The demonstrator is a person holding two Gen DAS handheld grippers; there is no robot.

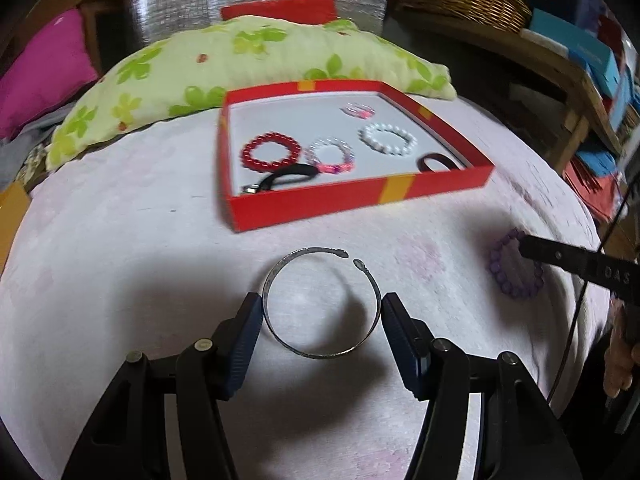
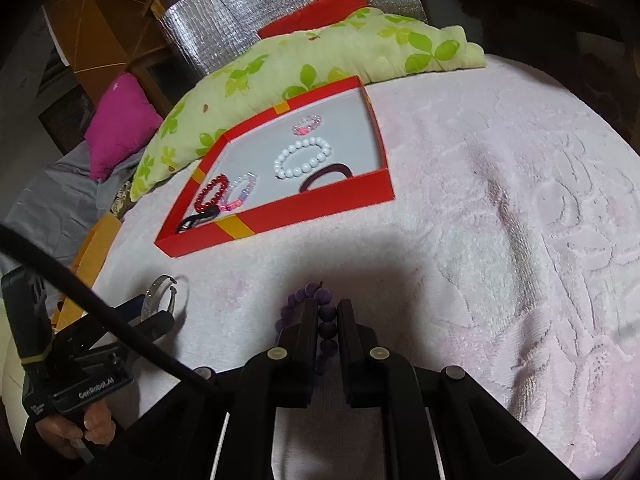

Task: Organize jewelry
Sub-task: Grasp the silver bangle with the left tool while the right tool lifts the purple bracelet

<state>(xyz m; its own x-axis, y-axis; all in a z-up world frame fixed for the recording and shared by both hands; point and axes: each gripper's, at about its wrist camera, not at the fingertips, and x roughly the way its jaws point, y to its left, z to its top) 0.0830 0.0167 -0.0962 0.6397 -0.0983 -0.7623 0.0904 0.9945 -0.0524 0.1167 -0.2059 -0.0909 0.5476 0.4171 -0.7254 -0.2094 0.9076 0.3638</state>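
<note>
Left gripper (image 1: 322,312) straddles the silver open bangle (image 1: 322,304) on the pink-white blanket (image 1: 120,260): left pad looks to be touching its rim, right pad just beside it (can't confirm a firm clamp). Red tray (image 1: 360,196) sits beyond, holding a red bead bracelet (image 1: 270,150), black hair tie (image 1: 286,178), white bead bracelet (image 1: 388,138) and others. Right gripper (image 2: 323,316) is clamped on the purple bead bracelet (image 2: 326,312), near the tray's front wall.

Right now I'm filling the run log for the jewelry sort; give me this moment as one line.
left hand-held gripper: pads against silver cuff bangle | right hand-held gripper: shut on purple bead bracelet | red tray: six pieces
</note>
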